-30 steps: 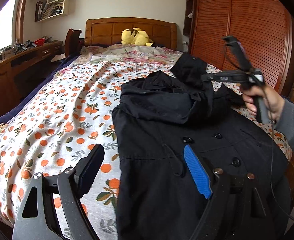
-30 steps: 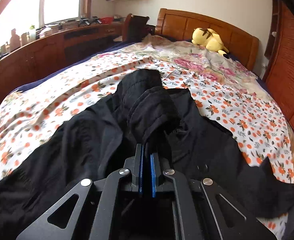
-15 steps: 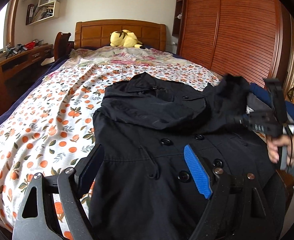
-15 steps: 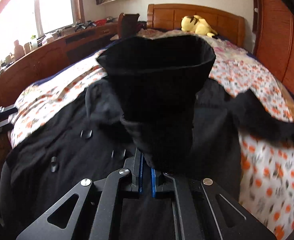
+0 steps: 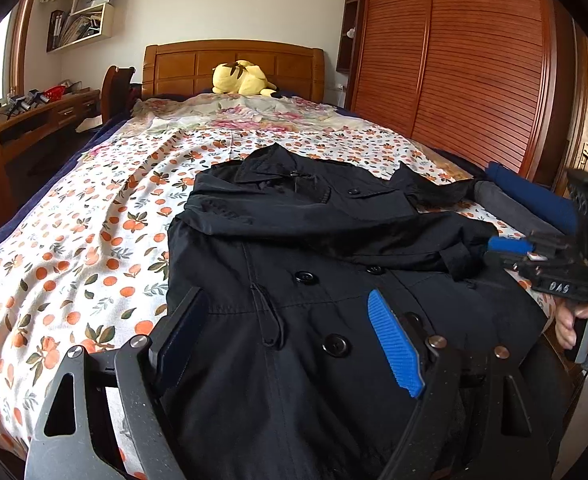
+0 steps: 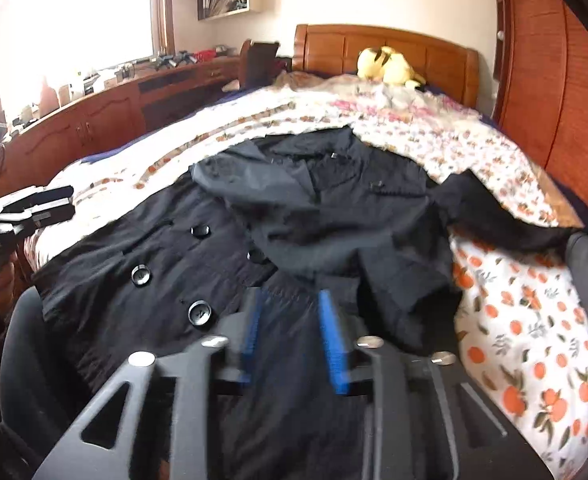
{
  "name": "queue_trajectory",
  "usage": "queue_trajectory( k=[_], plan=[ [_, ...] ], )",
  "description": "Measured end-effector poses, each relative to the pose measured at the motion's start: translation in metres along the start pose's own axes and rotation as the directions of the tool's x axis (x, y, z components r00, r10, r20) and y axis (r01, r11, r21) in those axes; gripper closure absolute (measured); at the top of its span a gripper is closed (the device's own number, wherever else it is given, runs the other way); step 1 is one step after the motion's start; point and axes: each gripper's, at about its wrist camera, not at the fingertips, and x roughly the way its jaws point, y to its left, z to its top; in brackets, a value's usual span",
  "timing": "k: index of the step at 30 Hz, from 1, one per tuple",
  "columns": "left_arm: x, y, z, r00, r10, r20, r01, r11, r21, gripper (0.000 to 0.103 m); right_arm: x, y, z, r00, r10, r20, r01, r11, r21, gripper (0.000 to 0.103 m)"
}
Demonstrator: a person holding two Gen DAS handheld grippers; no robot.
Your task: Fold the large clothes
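A black double-breasted coat (image 5: 314, 280) lies front up on the bed with its collar toward the headboard; it also shows in the right wrist view (image 6: 294, 232). One sleeve (image 5: 374, 240) is folded across the chest, its cuff at the coat's right edge. My left gripper (image 5: 290, 340) is open and empty, low over the coat's lower front. My right gripper (image 6: 294, 332) is open and empty just above the coat; in the left wrist view it (image 5: 506, 252) hovers beside the cuff at the right.
The bed has an orange-print sheet (image 5: 74, 248) and a wooden headboard (image 5: 234, 68) with a yellow plush toy (image 5: 242, 78). Folded grey and blue clothes (image 5: 526, 204) lie at the bed's right edge. A wooden wardrobe (image 5: 454, 60) stands right, a desk (image 5: 22, 120) left.
My right gripper carried the sleeve from the coat's middle across to the right, then opened and let it go; the sleeve now lies flat across the chest. My left gripper stayed open.
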Motion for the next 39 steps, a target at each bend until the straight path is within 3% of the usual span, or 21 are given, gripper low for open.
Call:
queue_trajectory(
  k=[3, 13, 18, 19, 20, 23, 29, 39],
  plan=[
    [-0.001, -0.005, -0.001, 1.000, -0.008, -0.003, 0.008, 1.000, 0.000, 0.020, -0.002, -0.012, -0.003, 0.999, -0.051, 0.010, 0.051, 0.999, 0.007, 0.050],
    [0.003, -0.021, -0.007, 1.000, -0.012, -0.018, 0.012, 1.000, 0.020, 0.020, 0.035, -0.049, 0.006, 0.989, -0.142, -0.031, 0.144, 0.986, 0.088, 0.050],
    [0.000, -0.026, -0.008, 1.000, -0.013, -0.020, 0.013, 1.000, 0.019, 0.020, 0.064, -0.064, 0.008, 0.993, -0.016, -0.115, 0.036, 0.984, 0.175, 0.050],
    [0.000, -0.027, -0.008, 1.000, -0.011, -0.019, 0.011, 1.000, 0.019, 0.020, 0.067, -0.063, 0.008, 0.992, -0.003, -0.128, 0.026, 0.983, 0.180, 0.058],
    [-0.002, -0.028, -0.007, 1.000, -0.008, -0.017, 0.008, 1.000, 0.018, 0.020, 0.067, -0.061, 0.008, 0.992, 0.006, -0.126, 0.016, 0.985, 0.172, 0.080],
    [-0.006, -0.031, -0.006, 1.000, 0.001, -0.011, -0.001, 1.000, 0.017, 0.020, 0.059, -0.049, 0.007, 0.996, 0.024, -0.081, -0.015, 0.993, 0.115, 0.095],
    [-0.011, -0.037, -0.001, 0.999, 0.038, -0.009, -0.038, 0.999, 0.018, 0.020, 0.034, -0.034, -0.001, 1.000, 0.022, 0.012, -0.022, 0.999, 0.023, 0.097],
    [-0.023, -0.044, 0.006, 0.999, 0.052, 0.004, -0.052, 0.998, 0.022, 0.020, 0.020, -0.013, -0.054, 0.995, 0.072, -0.069, -0.075, 0.997, -0.033, 0.097]
  ],
)
